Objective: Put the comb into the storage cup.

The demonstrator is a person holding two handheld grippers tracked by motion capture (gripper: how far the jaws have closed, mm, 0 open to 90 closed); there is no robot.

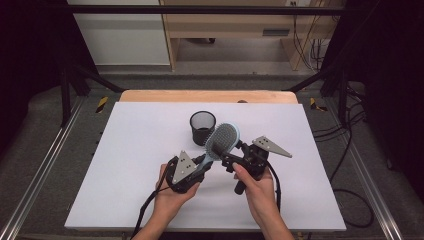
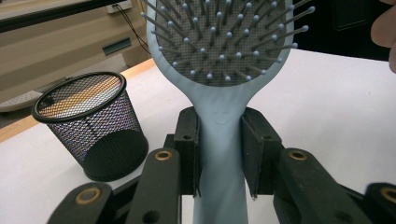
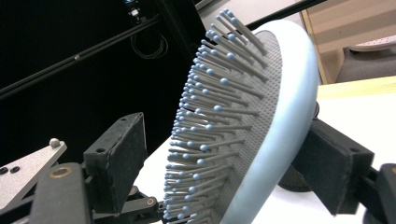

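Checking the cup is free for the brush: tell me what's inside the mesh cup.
The mesh cup looks empty through its upper wall; its dark lower part hides the bottom. The hairbrush is outside it.

left gripper (image 1: pixel 197 167): black body, grey three-cornered plate with dark screws, black cable trailing
right gripper (image 1: pixel 225 155): black body, grey three-cornered plate
fingers (image 2: pixel 187 154): black blocky pads, brass rivets on black links
forearms: bare, no sleeves
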